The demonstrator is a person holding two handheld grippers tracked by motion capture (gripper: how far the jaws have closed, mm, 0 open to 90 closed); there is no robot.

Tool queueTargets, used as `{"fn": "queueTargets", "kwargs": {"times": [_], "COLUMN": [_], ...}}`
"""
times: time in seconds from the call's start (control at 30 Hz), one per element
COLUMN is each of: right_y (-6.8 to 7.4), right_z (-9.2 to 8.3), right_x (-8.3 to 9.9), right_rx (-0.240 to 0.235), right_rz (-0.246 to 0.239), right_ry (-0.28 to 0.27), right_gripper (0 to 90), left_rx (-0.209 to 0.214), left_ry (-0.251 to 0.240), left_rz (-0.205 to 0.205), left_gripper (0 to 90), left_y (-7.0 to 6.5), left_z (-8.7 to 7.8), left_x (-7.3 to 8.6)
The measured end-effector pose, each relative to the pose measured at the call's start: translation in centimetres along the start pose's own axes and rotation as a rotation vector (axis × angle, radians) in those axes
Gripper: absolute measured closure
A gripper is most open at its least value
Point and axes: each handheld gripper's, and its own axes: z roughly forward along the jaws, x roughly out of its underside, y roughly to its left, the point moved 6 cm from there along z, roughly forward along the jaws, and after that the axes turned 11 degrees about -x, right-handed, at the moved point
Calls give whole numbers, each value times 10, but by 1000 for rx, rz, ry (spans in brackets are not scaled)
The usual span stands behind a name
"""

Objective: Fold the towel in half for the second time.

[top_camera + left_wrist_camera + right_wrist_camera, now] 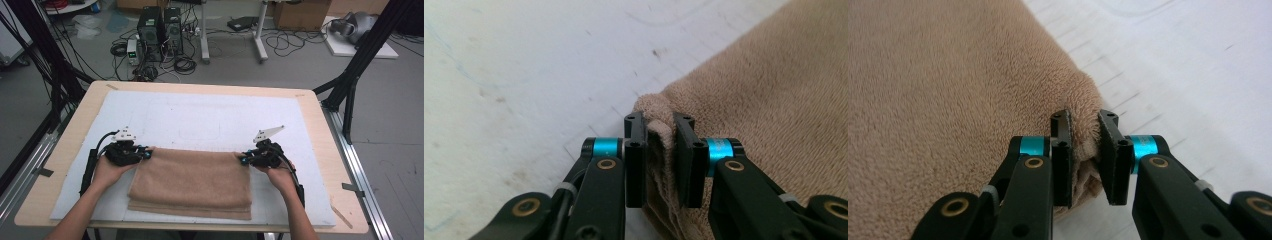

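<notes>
A tan folded towel (192, 182) lies on the white mat near the table's front edge. My left gripper (146, 154) is at the towel's far left corner and my right gripper (243, 159) at its far right corner. In the left gripper view the towel (774, 95) has its corner bunched between the jaws, and the left gripper (660, 131) is shut on it. In the right gripper view the towel (948, 85) corner sits pinched in the right gripper (1083, 131), which is shut on it too.
A white mat (200, 120) covers most of the wooden table (320, 120). Black frame legs (350, 85) stand at the right and left. Computers and cables (160, 30) sit on the floor beyond the far edge.
</notes>
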Motion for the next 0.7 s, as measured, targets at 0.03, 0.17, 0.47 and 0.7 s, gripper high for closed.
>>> {"fn": "queueTargets", "kwargs": {"times": [0.03,0.17,0.47,0.7], "right_y": [-3,-20,-75,-78], "right_z": [-2,-12,-25,-17], "right_x": [-4,-26,-91,-82], "right_rx": [15,50,177,152], "right_rz": [-6,-5,3,88], "right_ry": [-5,-53,-73,-61], "right_gripper": [788,791,674,535], "left_rx": [-14,-67,-198,-158], "left_ry": [-22,-82,-104,-68], "left_rz": [-9,-45,-64,-88], "left_gripper": [777,781,710,529], "left_y": [2,13,50,52], "left_z": [-1,1,29,29], "left_x": [-5,-29,-81,-64]}}
